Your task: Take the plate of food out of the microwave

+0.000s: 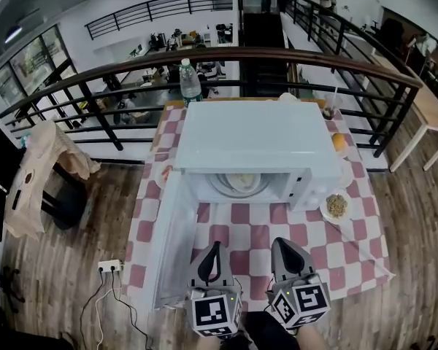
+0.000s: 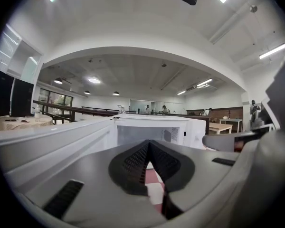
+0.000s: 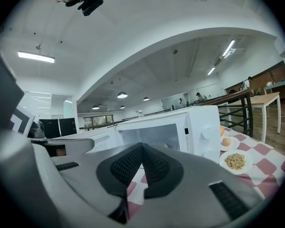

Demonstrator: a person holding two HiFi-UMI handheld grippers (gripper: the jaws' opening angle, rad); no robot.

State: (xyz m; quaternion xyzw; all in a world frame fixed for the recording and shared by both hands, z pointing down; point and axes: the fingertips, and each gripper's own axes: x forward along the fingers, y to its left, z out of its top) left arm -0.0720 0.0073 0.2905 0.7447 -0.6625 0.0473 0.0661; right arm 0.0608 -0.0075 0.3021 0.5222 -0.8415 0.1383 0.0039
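A white microwave (image 1: 252, 148) stands on the checked table with its door (image 1: 171, 243) swung open to the left. Inside it a white plate of pale food (image 1: 241, 183) rests on the turntable. My left gripper (image 1: 214, 252) and right gripper (image 1: 287, 249) hover side by side near the table's front edge, short of the oven mouth, both shut and empty. In the left gripper view the microwave (image 2: 149, 129) lies ahead beyond the shut left gripper (image 2: 148, 146). In the right gripper view the right gripper (image 3: 142, 148) points at the oven opening (image 3: 147, 134).
A plate of crumbly food (image 1: 336, 206) sits right of the microwave, also seen as plate (image 3: 236, 161). A plate with an orange item (image 1: 340, 142) lies behind it. A water bottle (image 1: 190, 81) stands behind the oven. A railing (image 1: 226, 57) runs past the table's far side.
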